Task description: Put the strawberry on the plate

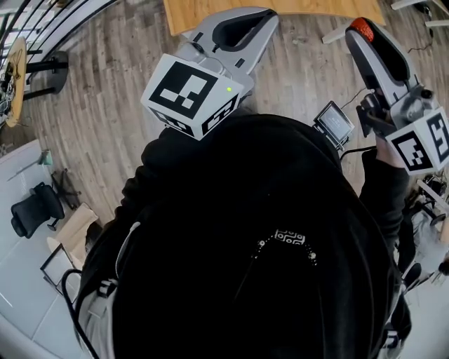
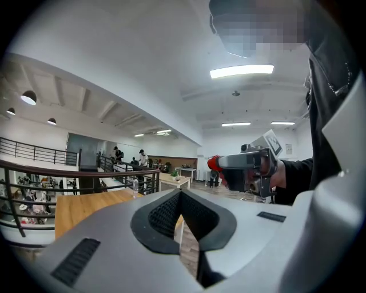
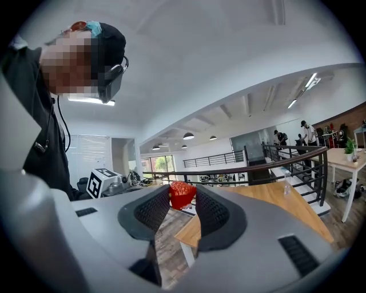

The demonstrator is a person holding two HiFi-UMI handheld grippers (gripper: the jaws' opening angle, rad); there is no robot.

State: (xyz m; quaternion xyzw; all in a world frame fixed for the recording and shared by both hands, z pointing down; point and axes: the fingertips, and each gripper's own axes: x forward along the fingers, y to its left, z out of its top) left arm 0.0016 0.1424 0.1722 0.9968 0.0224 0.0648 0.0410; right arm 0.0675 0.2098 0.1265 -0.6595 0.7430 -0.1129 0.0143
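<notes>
**Strawberry held aloft, no plate in sight**

The right gripper (image 3: 183,192) grasps the red strawberry (image 1: 362,29) at its fingers' very tips, short of the wooden worktop (image 1: 280,14) ahead. The left gripper (image 2: 180,196), level beside it, has its fingers clenched on nothing.

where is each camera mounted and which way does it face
Head view: on the person's head, looking steeply down; dark torso, left gripper, right gripper.
Left gripper view: on the left gripper, looking level; its shut jaws, the right gripper beyond.
Right gripper view: on the right gripper, looking level; jaws clamping the strawberry, the person's shoulder.
Shared: the strawberry shows in all three.
</notes>
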